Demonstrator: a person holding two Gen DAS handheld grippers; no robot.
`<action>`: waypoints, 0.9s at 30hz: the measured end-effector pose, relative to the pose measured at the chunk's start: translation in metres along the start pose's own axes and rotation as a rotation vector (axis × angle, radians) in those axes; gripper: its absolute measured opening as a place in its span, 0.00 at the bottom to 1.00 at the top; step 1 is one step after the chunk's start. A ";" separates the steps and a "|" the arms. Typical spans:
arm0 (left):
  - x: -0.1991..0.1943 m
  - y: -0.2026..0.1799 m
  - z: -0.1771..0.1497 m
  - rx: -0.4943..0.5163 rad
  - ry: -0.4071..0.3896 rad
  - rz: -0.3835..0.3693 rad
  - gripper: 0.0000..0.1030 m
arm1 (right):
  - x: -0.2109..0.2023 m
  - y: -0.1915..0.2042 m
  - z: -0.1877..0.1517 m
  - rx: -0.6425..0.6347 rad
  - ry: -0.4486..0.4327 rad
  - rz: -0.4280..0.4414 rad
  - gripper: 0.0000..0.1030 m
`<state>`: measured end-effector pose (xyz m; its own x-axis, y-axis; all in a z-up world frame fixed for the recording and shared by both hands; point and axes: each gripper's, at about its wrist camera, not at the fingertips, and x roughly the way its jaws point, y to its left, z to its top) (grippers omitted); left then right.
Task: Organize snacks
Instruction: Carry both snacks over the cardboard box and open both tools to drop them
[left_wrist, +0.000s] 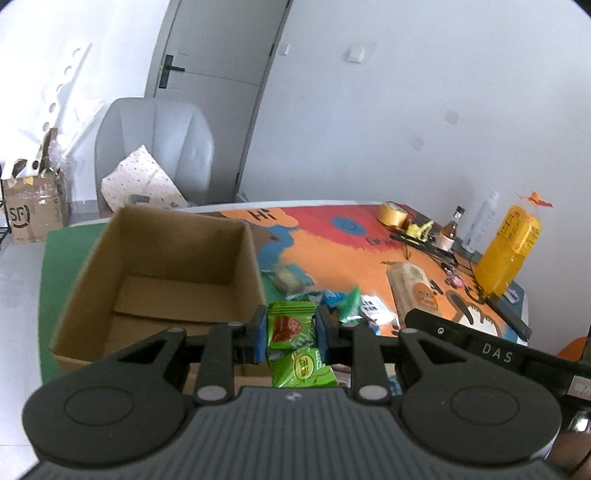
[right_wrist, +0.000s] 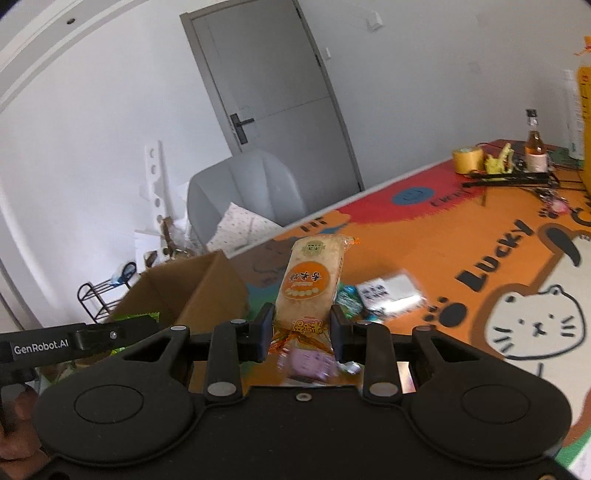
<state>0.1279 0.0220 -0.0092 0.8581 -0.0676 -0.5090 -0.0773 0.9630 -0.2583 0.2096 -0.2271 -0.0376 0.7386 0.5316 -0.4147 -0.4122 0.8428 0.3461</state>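
Left wrist: hand-held gripper (left_wrist: 290, 330) clamps green packet (left_wrist: 290, 326).

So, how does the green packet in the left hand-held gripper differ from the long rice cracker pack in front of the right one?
The green packet is small and squarish; the cracker pack is long and pale with an orange label. The left hand-held gripper pinches the packet beside the box; the right hand-held gripper brackets the cracker pack's tied end, contact unclear. Both are sealed snack wrappers.
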 end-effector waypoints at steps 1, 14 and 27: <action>-0.001 0.004 0.001 -0.005 -0.002 0.004 0.25 | 0.002 0.004 0.001 -0.004 -0.003 0.007 0.29; -0.001 0.057 0.020 -0.069 -0.031 0.063 0.25 | 0.027 0.051 0.014 -0.055 -0.016 0.090 0.29; 0.006 0.093 0.027 -0.122 -0.041 0.137 0.58 | 0.055 0.090 0.016 -0.101 0.030 0.136 0.29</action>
<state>0.1393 0.1180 -0.0142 0.8551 0.0748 -0.5130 -0.2535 0.9235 -0.2879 0.2219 -0.1235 -0.0156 0.6563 0.6427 -0.3952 -0.5603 0.7660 0.3152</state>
